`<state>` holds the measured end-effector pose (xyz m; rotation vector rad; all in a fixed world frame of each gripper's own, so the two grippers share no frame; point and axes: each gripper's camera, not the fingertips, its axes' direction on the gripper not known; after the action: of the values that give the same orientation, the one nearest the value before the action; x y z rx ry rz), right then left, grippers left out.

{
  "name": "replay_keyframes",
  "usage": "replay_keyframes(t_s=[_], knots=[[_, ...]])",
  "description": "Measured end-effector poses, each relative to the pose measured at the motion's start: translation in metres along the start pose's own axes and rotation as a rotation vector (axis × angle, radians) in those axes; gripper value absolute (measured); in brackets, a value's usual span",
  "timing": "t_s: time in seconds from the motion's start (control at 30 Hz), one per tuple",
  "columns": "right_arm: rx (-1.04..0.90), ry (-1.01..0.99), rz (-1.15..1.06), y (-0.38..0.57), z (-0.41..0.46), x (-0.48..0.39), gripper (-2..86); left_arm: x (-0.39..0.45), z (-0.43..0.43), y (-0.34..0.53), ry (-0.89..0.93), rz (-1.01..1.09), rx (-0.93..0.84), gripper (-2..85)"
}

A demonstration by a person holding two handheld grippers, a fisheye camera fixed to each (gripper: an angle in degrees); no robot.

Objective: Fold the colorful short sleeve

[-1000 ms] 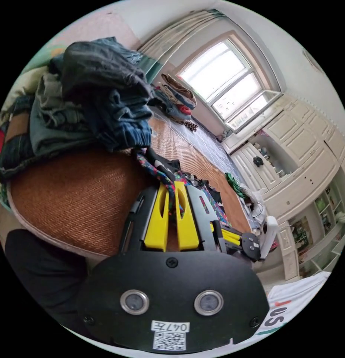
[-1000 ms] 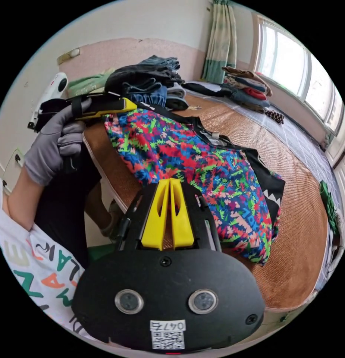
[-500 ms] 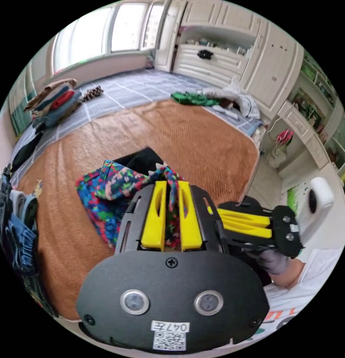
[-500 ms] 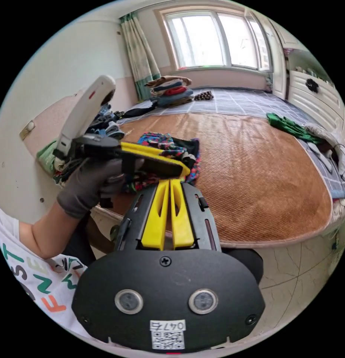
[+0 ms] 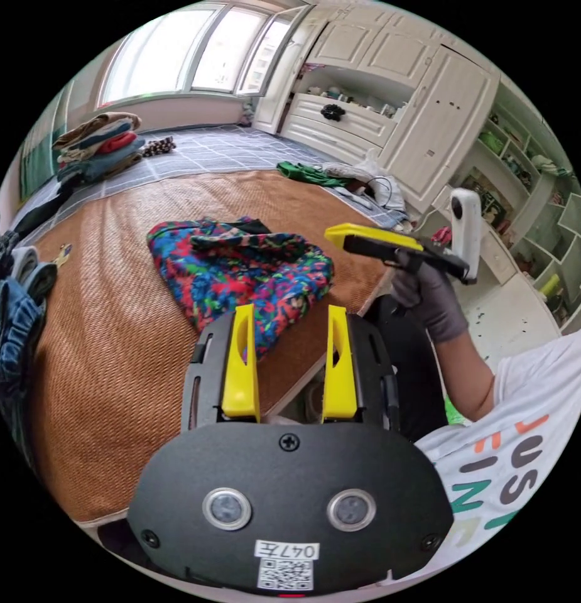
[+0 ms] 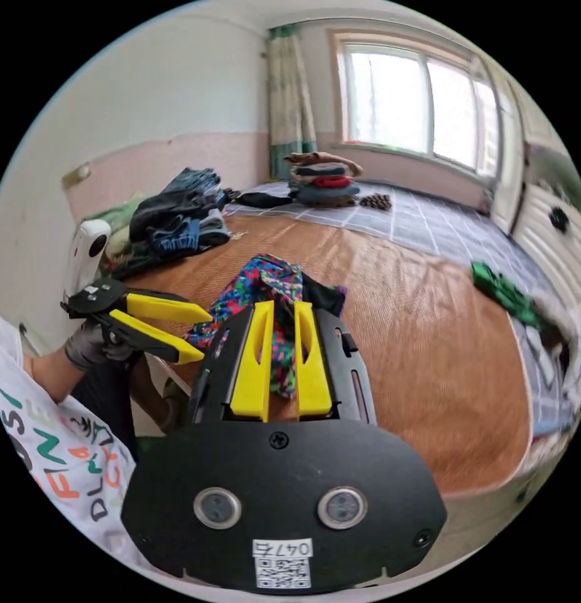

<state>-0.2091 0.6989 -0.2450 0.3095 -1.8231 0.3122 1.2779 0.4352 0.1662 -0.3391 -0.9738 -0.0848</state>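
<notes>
Woven brown matting [image 5: 127, 352] covers a wide bed under us, and daylight comes through a window [image 6: 416, 107] at its far side.

Our left gripper [image 5: 289, 314] has its two yellow jaws spread wide with nothing between them; through the gap we see the edge of the mat. In the right gripper view the same tool [image 6: 190, 336] shows at the left, its jaws splayed apart in a V, held by a grey-gloved hand [image 6: 92, 345].

Our right gripper [image 6: 281, 311] has its jaws narrow, with a gap between them. Colorful cloth shows through that gap, but we cannot tell whether the jaws press on it. In the left gripper view this tool [image 5: 340, 235] appears side-on at the right, jaws close together, carried by a gloved hand [image 5: 428, 295] and raised just beside the garment.

Beyond the jaws lies the colorful short sleeve [image 5: 240, 270], a shirt printed in red, blue and green with some black fabric at its far edge. It rests bunched and partly folded on the mat near the edge closest to us.

Farther out, a stack of folded clothes [image 6: 321, 179] sits below the window, a pile of dark denim [image 6: 177, 217] lies by the pink wall, and a green garment [image 6: 500, 292] lies near white cabinets [image 5: 390, 107]. A white printed shirt sleeve [image 5: 522, 458] of the person shows at the edge.
</notes>
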Motion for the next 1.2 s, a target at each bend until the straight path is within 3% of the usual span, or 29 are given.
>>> replay_keyframes(t_s=[0.23, 0.3, 0.47, 0.57, 0.7, 0.83, 0.9, 1.03, 1.2], knots=[[-0.296, 0.153, -0.520, -0.067, 0.157, -0.070, 1.3, 0.007, 0.017, 0.007, -0.047, 0.004, -0.047, 15.6], [-0.292, 0.210, -0.481, -0.071, 0.167, -0.055, 0.4, 0.009, 0.014, 0.014, -0.087, 0.004, -0.042, 13.9], [-0.269, 0.049, 0.103, -0.046, 0.156, 0.093, 2.0, 0.003, 0.004, 0.033, -0.117, -0.026, -0.023, 9.8], [-0.303, 0.081, 0.251, 0.008, 0.142, 0.134, 3.8, 0.002, 0.002, 0.047, -0.118, -0.025, -0.019, 8.7], [-0.151, -0.064, 0.266, 0.074, 0.087, 0.114, 2.3, -0.005, 0.001, 0.068, -0.105, -0.030, -0.006, 7.6], [-0.008, -0.128, 0.126, 0.114, 0.061, 0.054, 0.1, -0.013, 0.008, 0.084, -0.107, -0.030, -0.006, 4.8], [-0.022, -0.105, 0.055, 0.115, 0.073, 0.036, 0.4, -0.015, 0.013, 0.096, -0.126, -0.020, -0.011, 1.6], [-0.366, -0.018, 0.003, 0.138, 0.164, 0.038, 1.0, -0.012, 0.016, 0.120, -0.178, 0.007, -0.006, -0.1], [-0.251, -0.063, 0.110, 0.162, 0.155, 0.076, 1.8, -0.052, 0.011, 0.169, -0.114, -0.144, 0.077, 6.6]])
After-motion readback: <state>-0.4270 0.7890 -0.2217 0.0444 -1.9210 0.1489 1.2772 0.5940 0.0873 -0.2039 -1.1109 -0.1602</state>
